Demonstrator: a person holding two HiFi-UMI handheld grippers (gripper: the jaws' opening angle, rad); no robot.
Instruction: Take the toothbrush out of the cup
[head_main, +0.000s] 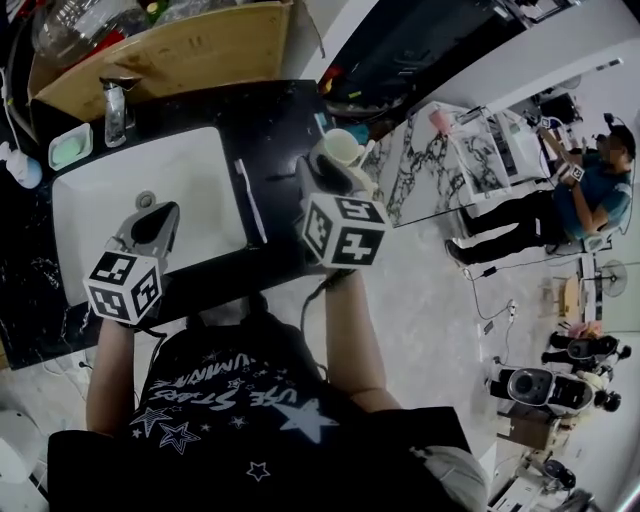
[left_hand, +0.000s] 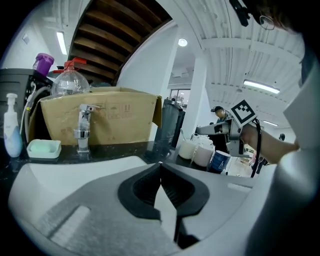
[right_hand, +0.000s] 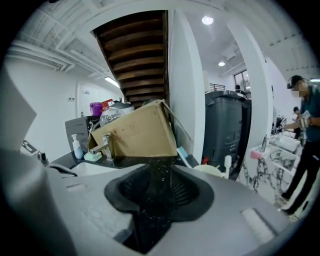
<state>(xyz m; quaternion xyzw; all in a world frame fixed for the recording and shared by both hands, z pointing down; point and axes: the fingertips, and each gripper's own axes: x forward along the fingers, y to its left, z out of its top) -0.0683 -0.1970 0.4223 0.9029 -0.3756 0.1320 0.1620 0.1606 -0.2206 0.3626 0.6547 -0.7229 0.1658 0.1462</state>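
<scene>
Head view: we find the slim white toothbrush (head_main: 250, 200) lying on the black bench (head_main: 283, 120) along the white sink's (head_main: 130, 190) right edge. The cream cup (head_main: 340, 147) stands right of the sink. A careless right gripper (head_main: 328, 178) might nudge the brush into the sink.
Left gripper view: the left gripper (left_hand: 160, 165) has its fingers together, empty.
Right gripper view: fingers partly apart, empty.

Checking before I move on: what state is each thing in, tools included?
left tool: shut, nothing in it.
right tool: open, nothing in it.
cup: upright on the counter.
toothbrush: out of the cup, lying flat on the counter beside the sink.
faucet: no water running.
</scene>
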